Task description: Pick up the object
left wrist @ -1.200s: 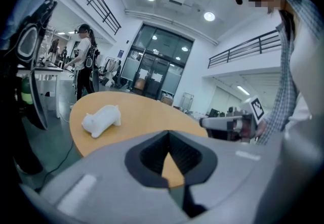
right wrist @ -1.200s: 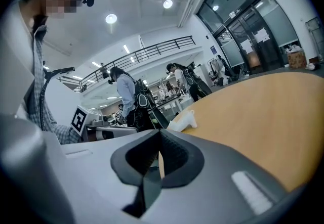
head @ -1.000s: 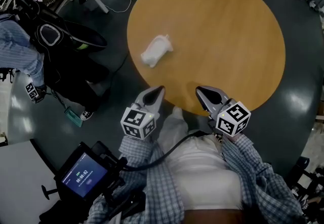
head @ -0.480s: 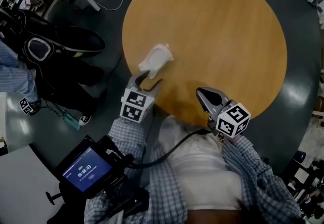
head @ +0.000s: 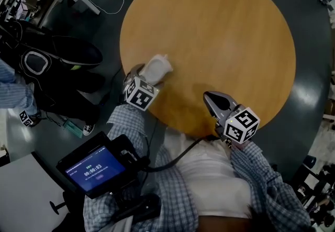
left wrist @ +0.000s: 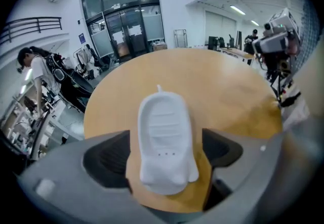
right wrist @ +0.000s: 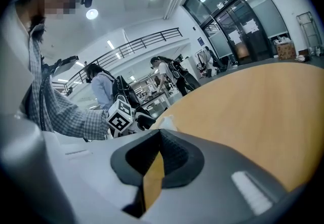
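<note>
I see my left gripper (left wrist: 164, 154) with its jaws opening either side of the white object (left wrist: 163, 127), which lies flat on the round wooden table (head: 220, 32) near its left edge, not pinched by the pads. It is a smooth, elongated moulded piece with shallow ribs, three tiny holes and a small nub at its far end. My right gripper (right wrist: 159, 154) is clenched on nothing by the table's near edge.

A lab hall: tall glass doors (left wrist: 126, 23), balcony railings (left wrist: 30, 27) (people (left wrist: 36, 71) with backpack rigs).

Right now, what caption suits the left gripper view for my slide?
Left gripper, jaws opening, straddles a white object lying on the round wooden table.
</note>
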Demonstrator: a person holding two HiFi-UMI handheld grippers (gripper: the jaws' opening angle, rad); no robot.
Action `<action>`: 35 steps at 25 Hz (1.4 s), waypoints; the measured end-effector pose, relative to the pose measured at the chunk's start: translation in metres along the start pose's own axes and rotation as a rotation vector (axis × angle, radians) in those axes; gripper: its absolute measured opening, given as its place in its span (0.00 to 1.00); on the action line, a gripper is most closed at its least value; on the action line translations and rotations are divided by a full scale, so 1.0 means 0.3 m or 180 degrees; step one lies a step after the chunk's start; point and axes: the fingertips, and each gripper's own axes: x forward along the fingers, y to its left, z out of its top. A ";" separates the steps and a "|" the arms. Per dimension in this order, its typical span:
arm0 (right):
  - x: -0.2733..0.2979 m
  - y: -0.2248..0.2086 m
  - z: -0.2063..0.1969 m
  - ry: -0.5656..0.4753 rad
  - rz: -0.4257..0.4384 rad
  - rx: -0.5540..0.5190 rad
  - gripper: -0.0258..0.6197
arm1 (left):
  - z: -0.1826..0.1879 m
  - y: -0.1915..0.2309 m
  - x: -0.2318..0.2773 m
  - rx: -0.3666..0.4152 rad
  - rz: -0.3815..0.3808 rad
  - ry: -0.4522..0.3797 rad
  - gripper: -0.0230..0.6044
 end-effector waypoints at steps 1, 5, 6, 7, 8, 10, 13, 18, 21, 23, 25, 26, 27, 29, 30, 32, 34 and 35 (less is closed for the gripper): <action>0.002 -0.011 0.000 0.0004 -0.0010 0.0013 0.04 | -0.005 0.011 0.019 0.0002 -0.0007 0.0053 0.73; -0.022 -0.027 0.013 0.0012 -0.0070 0.0046 0.04 | -0.013 0.008 0.051 -0.0024 -0.0110 0.0207 0.74; -0.029 -0.028 0.017 0.0010 -0.0083 0.0050 0.04 | -0.014 0.002 0.056 -0.0029 -0.0134 0.0231 0.74; -0.035 -0.028 0.021 0.0007 -0.0094 0.0055 0.04 | -0.016 -0.004 0.061 -0.0030 -0.0151 0.0253 0.74; -0.040 -0.028 0.024 0.0005 -0.0103 0.0060 0.04 | -0.019 -0.011 0.065 -0.0026 -0.0164 0.0273 0.74; -0.050 -0.027 0.029 0.0004 -0.0120 0.0069 0.04 | -0.023 -0.023 0.072 -0.0020 -0.0187 0.0300 0.75; -0.063 -0.031 0.034 0.0003 -0.0140 0.0082 0.04 | -0.029 -0.033 0.070 -0.0123 -0.0264 0.0236 0.75; -0.057 -0.052 0.026 0.0003 -0.0158 0.0096 0.04 | -0.040 -0.031 0.082 -0.0217 -0.0272 0.0064 0.75; -0.050 -0.058 0.024 0.0005 -0.0153 0.0102 0.04 | -0.038 -0.022 0.089 -0.0272 -0.0259 0.0085 0.75; -0.056 -0.049 0.028 -0.0013 -0.0159 0.0114 0.04 | -0.019 -0.019 0.065 -0.0313 -0.0238 0.0013 0.75; -0.061 -0.045 0.032 -0.0035 -0.0172 0.0128 0.04 | 0.008 -0.015 0.037 -0.0370 -0.0208 -0.0098 0.75; -0.061 -0.047 0.034 -0.0045 -0.0175 0.0132 0.04 | 0.020 -0.013 0.027 -0.0399 -0.0189 -0.0145 0.75; -0.059 -0.051 0.035 -0.0056 -0.0177 0.0130 0.04 | 0.036 -0.014 0.018 -0.0409 -0.0172 -0.0201 0.75; -0.052 -0.063 0.041 -0.0087 -0.0176 0.0115 0.04 | 0.078 -0.021 -0.002 -0.0390 -0.0138 -0.0334 0.75; -0.050 -0.068 0.046 -0.0107 -0.0177 0.0108 0.04 | 0.099 -0.028 -0.016 -0.0383 -0.0122 -0.0406 0.75; -0.055 -0.069 0.058 -0.0152 -0.0181 0.0101 0.04 | 0.138 -0.056 -0.063 -0.0395 -0.0105 -0.0565 0.75; -0.075 -0.053 0.078 -0.0205 -0.0181 0.0091 0.04 | 0.172 -0.093 -0.132 -0.0417 -0.0106 -0.0732 0.75; -0.089 -0.040 0.092 -0.0234 -0.0180 0.0081 0.04 | 0.189 -0.112 -0.173 -0.0428 -0.0107 -0.0815 0.75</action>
